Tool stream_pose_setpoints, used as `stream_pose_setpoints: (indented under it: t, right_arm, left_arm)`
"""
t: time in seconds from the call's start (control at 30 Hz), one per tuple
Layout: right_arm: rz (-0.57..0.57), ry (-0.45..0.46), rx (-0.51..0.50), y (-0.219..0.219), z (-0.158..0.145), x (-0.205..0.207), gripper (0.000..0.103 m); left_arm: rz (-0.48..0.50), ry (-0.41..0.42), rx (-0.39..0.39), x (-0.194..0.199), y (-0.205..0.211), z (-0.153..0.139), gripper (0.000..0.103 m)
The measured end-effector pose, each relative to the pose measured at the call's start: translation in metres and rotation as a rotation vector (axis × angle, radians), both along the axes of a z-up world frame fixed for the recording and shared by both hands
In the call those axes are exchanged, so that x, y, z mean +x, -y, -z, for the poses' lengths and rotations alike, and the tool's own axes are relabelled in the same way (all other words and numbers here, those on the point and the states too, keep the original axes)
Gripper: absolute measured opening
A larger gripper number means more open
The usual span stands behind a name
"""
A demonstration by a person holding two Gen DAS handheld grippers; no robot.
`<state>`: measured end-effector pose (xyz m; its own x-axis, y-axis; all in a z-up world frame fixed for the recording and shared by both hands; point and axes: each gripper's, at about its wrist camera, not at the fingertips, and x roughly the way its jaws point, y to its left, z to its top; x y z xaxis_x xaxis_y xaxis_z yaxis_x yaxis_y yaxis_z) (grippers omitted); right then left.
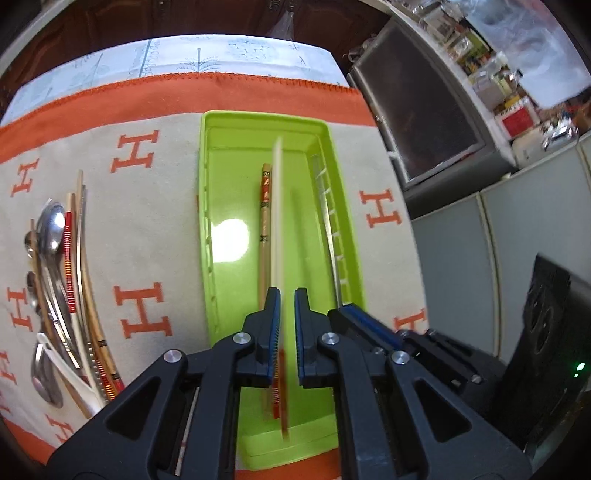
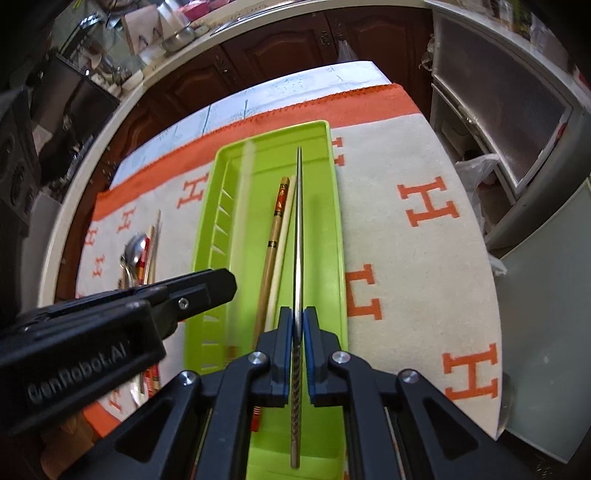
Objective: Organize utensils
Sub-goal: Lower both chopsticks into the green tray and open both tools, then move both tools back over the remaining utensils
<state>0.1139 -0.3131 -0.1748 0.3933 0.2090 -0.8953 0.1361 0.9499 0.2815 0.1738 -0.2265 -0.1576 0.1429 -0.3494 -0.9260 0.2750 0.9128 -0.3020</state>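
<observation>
The right claw (image 2: 296, 323) is pinching a metal chopstick (image 2: 298, 236) pointing straight ahead over the green tray (image 2: 332, 206); the left claw (image 1: 286, 306), parted, is loosing a white chopstick (image 1: 276, 206) likewise lengthwise.

Tray's (image 1: 334, 177) left half lies free; chopsticks (image 1: 264, 221) fill its middle.

Home kitchen: wooden cabinets (image 2: 258, 48), cluttered counter (image 2: 173, 26).

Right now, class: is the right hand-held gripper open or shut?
Shut. The right hand-held gripper has its blue pads pressed against both sides of a thin metal chopstick, held above the lime-green plastic tray.
</observation>
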Motion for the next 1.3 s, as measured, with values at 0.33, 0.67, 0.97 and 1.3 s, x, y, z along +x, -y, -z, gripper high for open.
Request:
stream_pose_setpoints:
  t: [0.33, 0.67, 0.97, 1.3]
  right_arm:
    - [0.003, 0.026, 0.008, -0.006, -0.012, -0.016, 0.018]
    - [0.021, 0.056, 0.034, -0.020, -0.027, -0.037, 0.018]
    - [0.014, 0.117, -0.017, -0.046, -0.052, -0.049, 0.018]
    - [-0.040, 0.136, -0.033, -0.085, -0.067, -0.049, 0.018]
  left_arm:
    - [0.034, 0.156, 0.055, -0.035, -0.021, -0.032, 0.053]
    - [-0.045, 0.315, 0.140, -0.064, -0.078, -0.056, 0.054]
    - [-0.086, 0.272, 0.132, -0.074, -0.125, -0.062, 0.054]
    - [-0.124, 0.307, 0.107, -0.086, -0.162, -0.073, 0.058]
